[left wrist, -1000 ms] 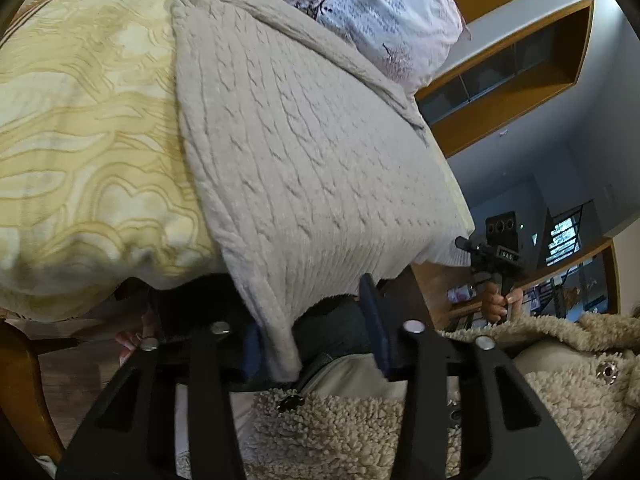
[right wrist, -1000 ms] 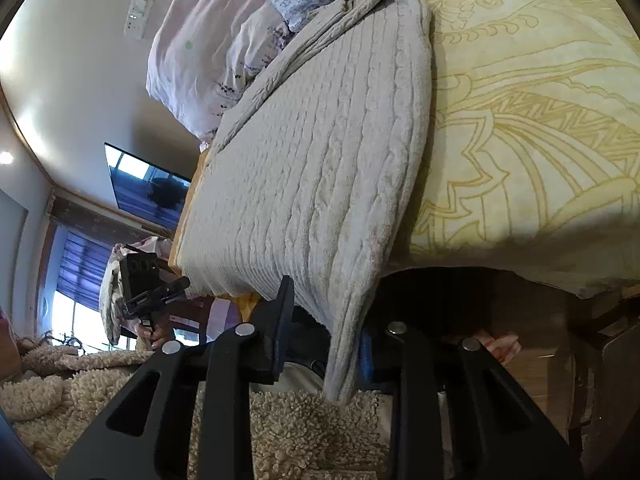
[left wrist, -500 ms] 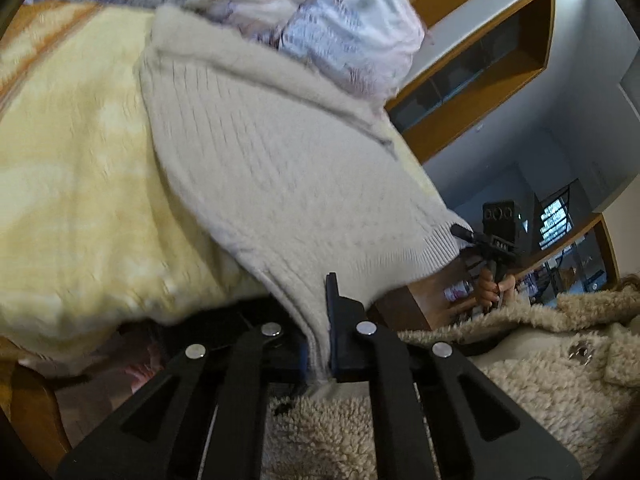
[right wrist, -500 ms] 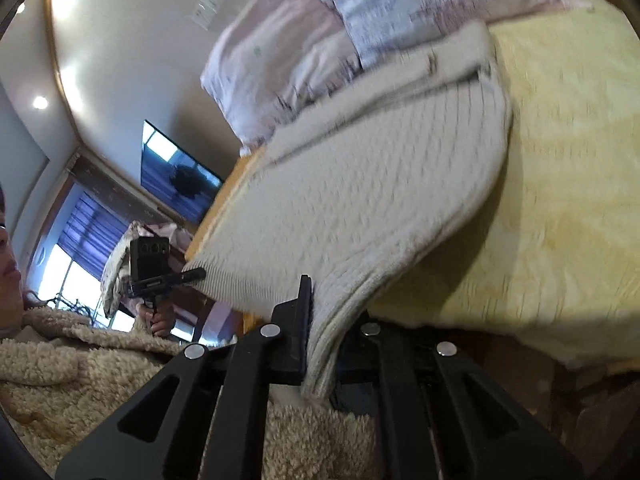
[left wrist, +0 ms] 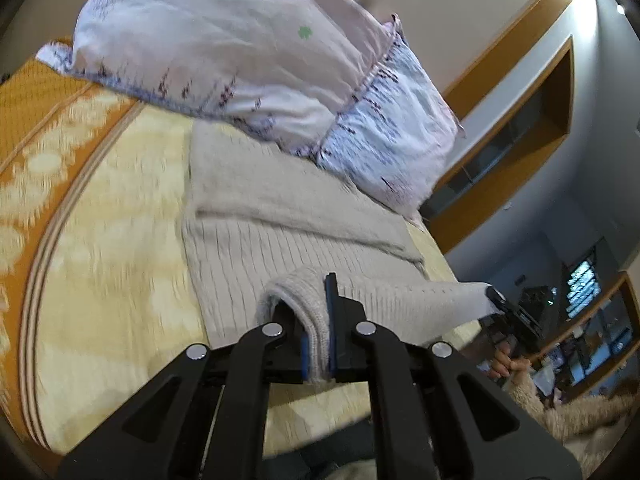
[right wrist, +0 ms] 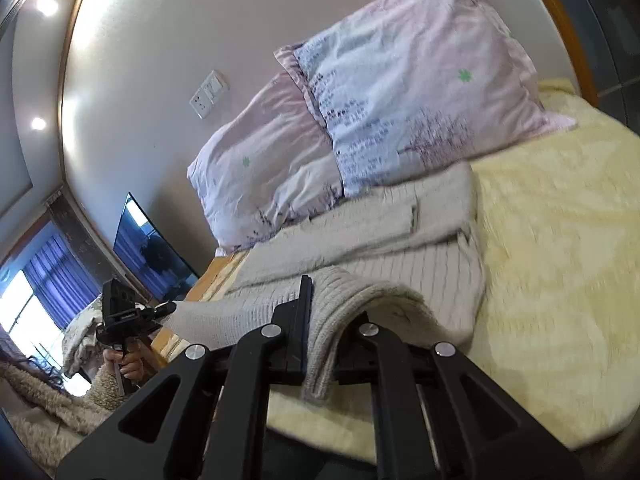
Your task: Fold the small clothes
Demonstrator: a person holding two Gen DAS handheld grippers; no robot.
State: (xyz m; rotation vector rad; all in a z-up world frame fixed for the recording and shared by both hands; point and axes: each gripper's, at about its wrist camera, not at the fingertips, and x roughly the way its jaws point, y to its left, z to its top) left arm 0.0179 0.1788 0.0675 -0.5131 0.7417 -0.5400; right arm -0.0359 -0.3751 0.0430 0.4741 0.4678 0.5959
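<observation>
A beige cable-knit sweater (left wrist: 280, 236) lies on a yellow patterned bedspread (left wrist: 104, 264), its top end against the pillows. My left gripper (left wrist: 318, 320) is shut on one corner of the sweater's ribbed hem and holds it lifted over the body of the sweater. My right gripper (right wrist: 324, 320) is shut on the other hem corner of the sweater (right wrist: 400, 248), also lifted. The hem stretches between the two grippers. The right gripper also shows in the left wrist view (left wrist: 496, 296), and the left gripper shows in the right wrist view (right wrist: 168, 308).
Two pink and lilac pillows (right wrist: 380, 112) lie at the head of the bed against the wall. The bed's orange border (left wrist: 24, 128) runs along the left. The person's fleece jacket (right wrist: 48, 408) is at the lower left. A television (right wrist: 152, 248) hangs beyond.
Both grippers have closed on the sweater's hem corners and carried them up from the bed's edge over the sweater, toward the pillows. The lower part now folds back over the body.
</observation>
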